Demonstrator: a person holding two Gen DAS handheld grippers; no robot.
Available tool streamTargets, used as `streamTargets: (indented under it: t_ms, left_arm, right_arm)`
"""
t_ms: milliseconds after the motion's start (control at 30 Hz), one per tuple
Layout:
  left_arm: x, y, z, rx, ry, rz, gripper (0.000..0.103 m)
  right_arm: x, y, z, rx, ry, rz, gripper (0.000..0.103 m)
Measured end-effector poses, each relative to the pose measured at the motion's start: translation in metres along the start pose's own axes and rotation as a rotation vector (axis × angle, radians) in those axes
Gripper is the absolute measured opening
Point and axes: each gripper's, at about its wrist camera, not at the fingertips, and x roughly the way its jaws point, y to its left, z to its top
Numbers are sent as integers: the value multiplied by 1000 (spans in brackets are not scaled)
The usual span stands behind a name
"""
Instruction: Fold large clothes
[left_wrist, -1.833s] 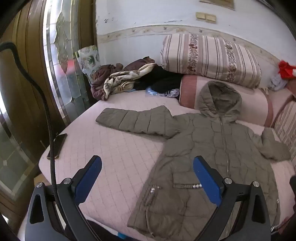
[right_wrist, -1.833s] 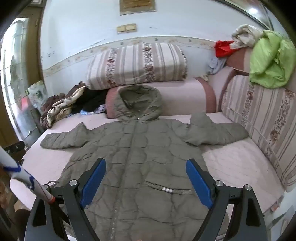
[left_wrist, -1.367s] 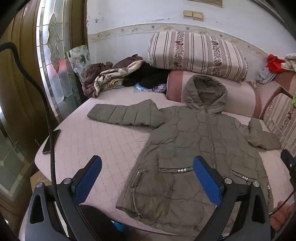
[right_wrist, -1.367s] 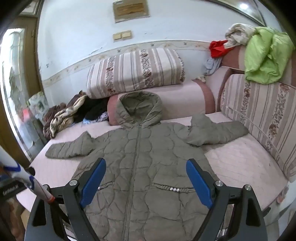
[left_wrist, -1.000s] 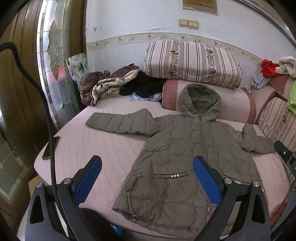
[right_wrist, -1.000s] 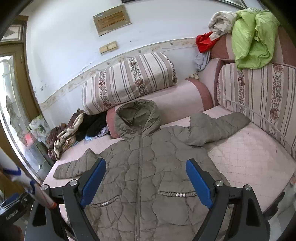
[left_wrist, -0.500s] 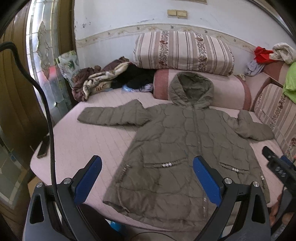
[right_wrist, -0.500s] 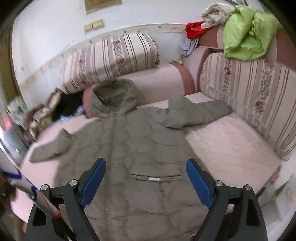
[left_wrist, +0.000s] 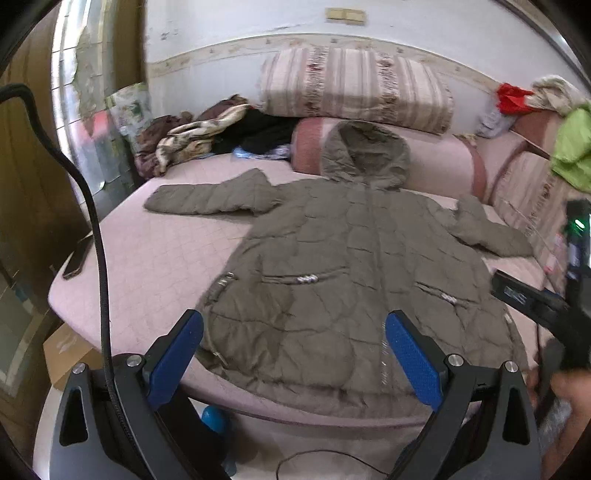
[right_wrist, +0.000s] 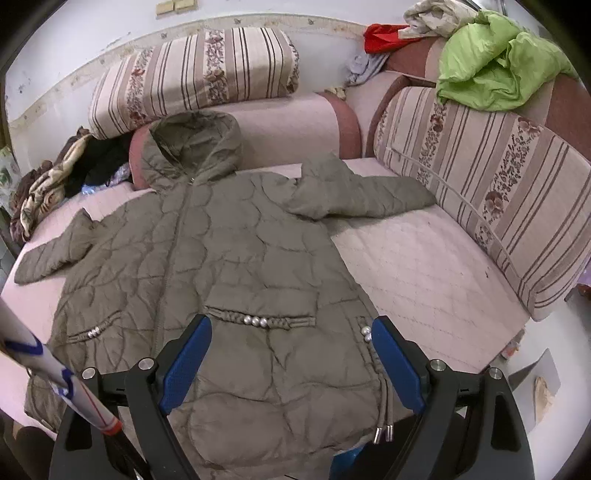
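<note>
An olive quilted hooded coat (left_wrist: 343, 266) lies flat and zipped on the pink sofa seat (left_wrist: 159, 254), sleeves spread to both sides, hood against the backrest. It also shows in the right wrist view (right_wrist: 221, 258). My left gripper (left_wrist: 293, 350) is open and empty, held above the coat's hem near the seat's front edge. My right gripper (right_wrist: 291, 354) is open and empty, above the coat's lower right part near its pearl-trimmed pocket (right_wrist: 258, 320). The right gripper's body shows at the right edge of the left wrist view (left_wrist: 546, 306).
A striped cushion (left_wrist: 354, 88) lies on the backrest. A pile of clothes (left_wrist: 199, 136) sits at the far left corner. A phone (left_wrist: 75, 258) lies at the seat's left edge. A green blanket (right_wrist: 495, 62) tops the striped side cushion (right_wrist: 491, 192). A cardboard box (left_wrist: 70, 354) is on the floor.
Both grippers have pulled back from the coat then come lower over its hem; the right one now looks down at the coat's lower right. The coat has not moved.
</note>
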Motion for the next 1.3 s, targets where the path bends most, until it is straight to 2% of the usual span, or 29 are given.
streamTargets:
  t_ms: [133,300,367,467,533,667,833,933,1000,1100,1300]
  left_arm:
    - [-4,-10,-7,50,15,-129,99]
    - [-12,-26,-11,133,1,-201,99]
    - [-12,-31,-11,158,12,-206,99]
    - [-11,-29,-11,153,17,-221,99]
    - [-9,-22,-6,131,-2,-179,99]
    - [4,-6,8,118,-12,-24,99]
    - [16,30,19,72,-48,98,99]
    - [21,41,19,46,-25,143,99]
    - [25,44,18,39,4,156,99]
    - [27,41,14,57,44,133,99]
    - [21,33,14,56,66,92,99]
  right_arm:
    - [3,-1,-1,-8,19,-16,91]
    - [5,5,-2,-35,29,-47,91]
    - [5,7,-3,-51,28,-61,91]
    - [3,9,-3,-69,21,-72,91]
    - [0,9,-4,-74,13,-62,91]
    - [-11,5,-11,-47,-4,-26,95]
    - [-21,12,-27,-82,7,21,100]
    - [-25,22,-39,-105,26,33,102]
    - [-26,27,-48,-115,56,44,102]
    - [-32,32,-61,-153,91,72,102]
    - [-53,25,-69,-134,70,69,102]
